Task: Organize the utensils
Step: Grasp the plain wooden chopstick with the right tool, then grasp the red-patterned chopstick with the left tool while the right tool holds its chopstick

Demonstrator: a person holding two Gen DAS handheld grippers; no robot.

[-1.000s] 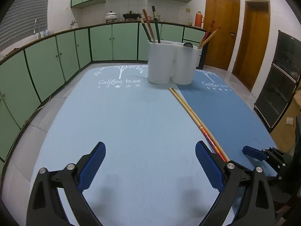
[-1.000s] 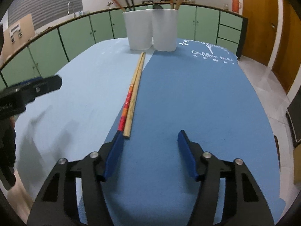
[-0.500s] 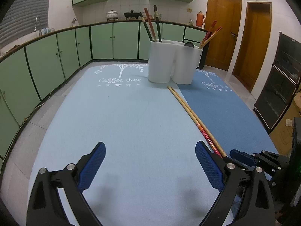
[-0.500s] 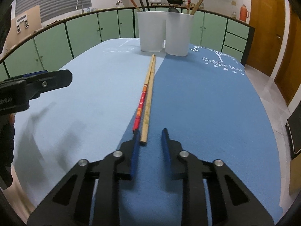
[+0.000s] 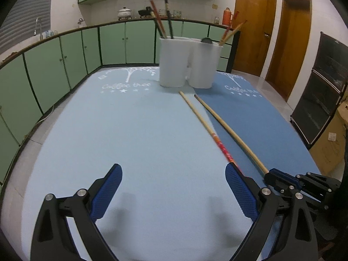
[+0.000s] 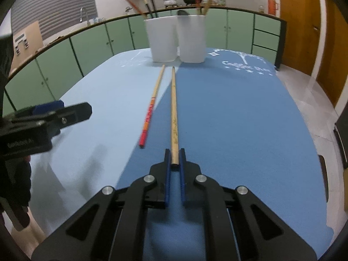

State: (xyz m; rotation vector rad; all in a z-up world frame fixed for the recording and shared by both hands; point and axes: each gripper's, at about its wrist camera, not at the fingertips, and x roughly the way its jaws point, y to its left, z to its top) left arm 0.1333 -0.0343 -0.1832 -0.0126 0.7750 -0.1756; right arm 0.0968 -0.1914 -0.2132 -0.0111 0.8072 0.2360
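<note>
A curved run of green cabinets (image 5: 65, 61) rings the far and left sides of the room, with brown doors (image 5: 256, 26) at the far right and a dark oven (image 5: 322, 91) on the right. The table (image 5: 134, 134) fills the middle, covered by a pale blue mat on the left and a darker blue mat (image 6: 239, 113) on the right, each printed with a white tree. At the far end two white holders (image 5: 174, 63) stand touching side by side, both with chopsticks leaning out of them. Nothing lies between the holders and the near edge except two long chopsticks, angled slightly apart. The red-ended chopstick (image 6: 150, 111) lies on the mats to the left, free of both grippers. The plain chopstick (image 6: 173, 108) runs just to its right, its far tip near the holders. The right gripper (image 6: 174, 158) has its jaws nearly closed, pressing on the near end of the plain chopstick. The left gripper (image 5: 174, 189) hovers over the pale mat at the near left, jaws wide apart with nothing between them; the red end passes just behind its right finger (image 5: 239, 189)
</note>
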